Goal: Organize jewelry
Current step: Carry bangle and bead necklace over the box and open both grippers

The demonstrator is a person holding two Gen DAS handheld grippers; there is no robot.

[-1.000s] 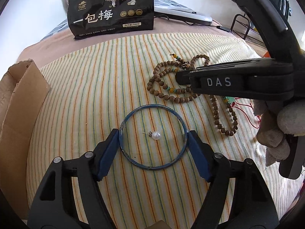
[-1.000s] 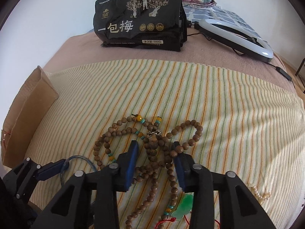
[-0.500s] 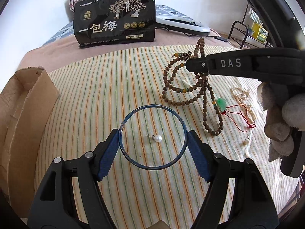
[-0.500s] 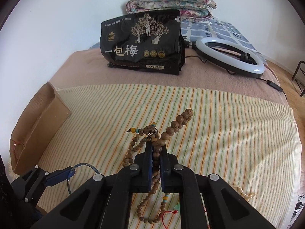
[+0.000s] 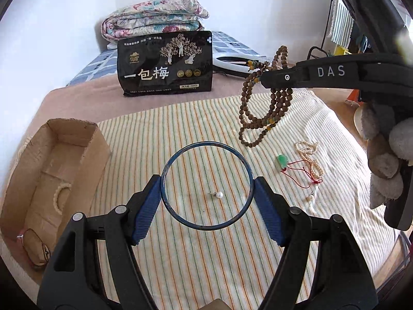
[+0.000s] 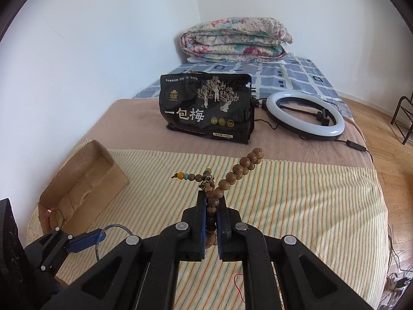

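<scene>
The right tool (image 6: 211, 204) has just pinched the wooden bead necklace (image 5: 260, 113) and lifted it off the bed; the left tool (image 5: 206, 201) grips the blue bangle (image 5: 165, 178) across its width, cardboard box (image 5: 49, 170) to its left, likely next.

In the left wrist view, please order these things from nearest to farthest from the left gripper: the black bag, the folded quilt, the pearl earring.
Counted from the left gripper:
1. Pearl earring, on the striped cloth, seen through the blue bangle it holds.
2. Black bag, standing beyond the cloth's far edge.
3. Folded quilt, behind the bag by the wall.
</scene>
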